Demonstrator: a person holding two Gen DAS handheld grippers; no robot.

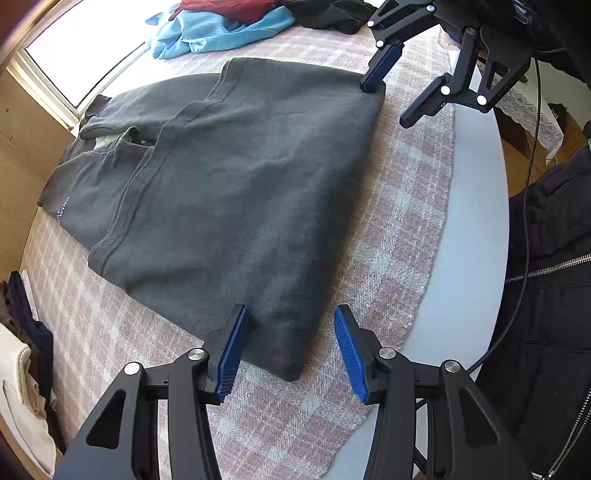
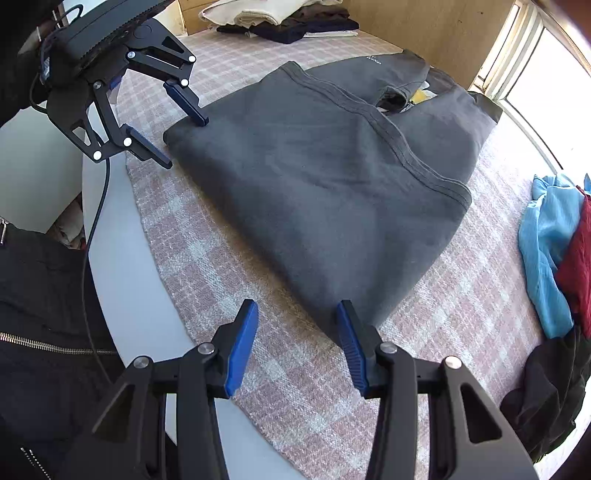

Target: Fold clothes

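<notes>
Checked cloth (image 1: 388, 229) on round table, both jaws parted over folded grey shirt (image 1: 236, 192) corners, gripping nothing

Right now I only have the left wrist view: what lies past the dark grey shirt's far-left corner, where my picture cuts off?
Observer: A stack of folded clothes, cream and dark, sits at the table's far end.
Reviewer: Does the right gripper hold the shirt?
Observer: No. The right gripper is open, and only the fold's corner of the dark grey shirt lies between its pads.
Reviewer: What sits under the red garment?
Observer: The red garment lies on the light blue garment, with a black garment nearer the table's edge.
</notes>
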